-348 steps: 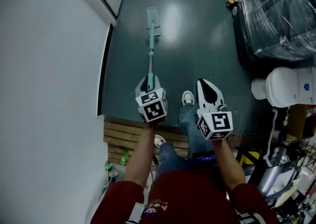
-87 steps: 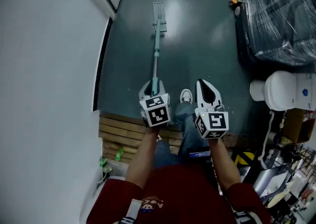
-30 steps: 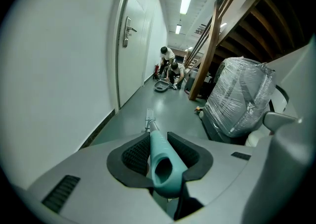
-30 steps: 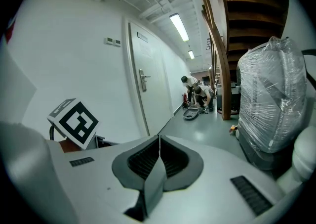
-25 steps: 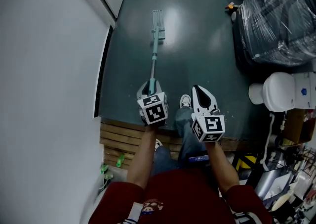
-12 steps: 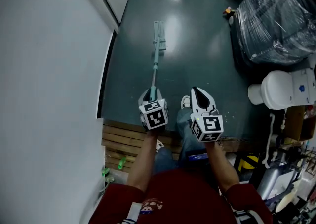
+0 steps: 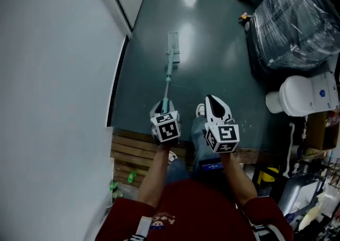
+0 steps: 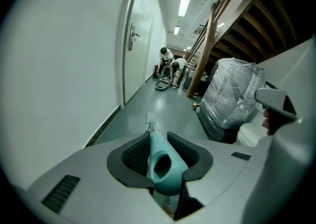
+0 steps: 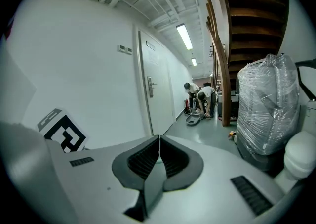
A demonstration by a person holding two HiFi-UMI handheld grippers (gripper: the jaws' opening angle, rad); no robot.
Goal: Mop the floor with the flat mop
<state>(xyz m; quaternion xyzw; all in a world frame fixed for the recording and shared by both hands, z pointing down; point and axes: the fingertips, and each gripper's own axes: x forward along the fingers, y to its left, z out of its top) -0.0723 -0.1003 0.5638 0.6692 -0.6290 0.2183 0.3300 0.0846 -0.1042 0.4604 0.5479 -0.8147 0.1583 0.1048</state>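
Seen from above, a person in a dark red top stands in a narrow corridor holding a pair of tongs in each hand, each with a cube of black-and-white square markers. The left tongs (image 7: 165,108) are clamped on the teal grip of the flat mop (image 7: 168,72) – in the left gripper view the hollow end of that grip sits squeezed between the two dark ribbed pads (image 8: 137,155). From there the thin handle runs straight ahead and down to the mop head (image 7: 173,41), a narrow pale rectangle lying flat on the dark grey-green floor (image 7: 212,48), near the white wall (image 7: 53,75) on the person's left. The right tongs (image 7: 217,107) hang just beside the left ones; the jaws are pressed together with nothing between them. A white shoe (image 7: 200,110) shows on the floor between the two tools. Under the person's arms lie wooden slats (image 7: 133,152) at the foot of the wall. On the right, well apart from the mop, stands a large bundle wrapped in clear plastic film (image 7: 297,16), and nearer the person a white rounded fixture (image 7: 295,96). Along the left wall is a closed white door (image 8: 136,45) – far beyond it, two people (image 8: 170,65) bend over something on the floor.
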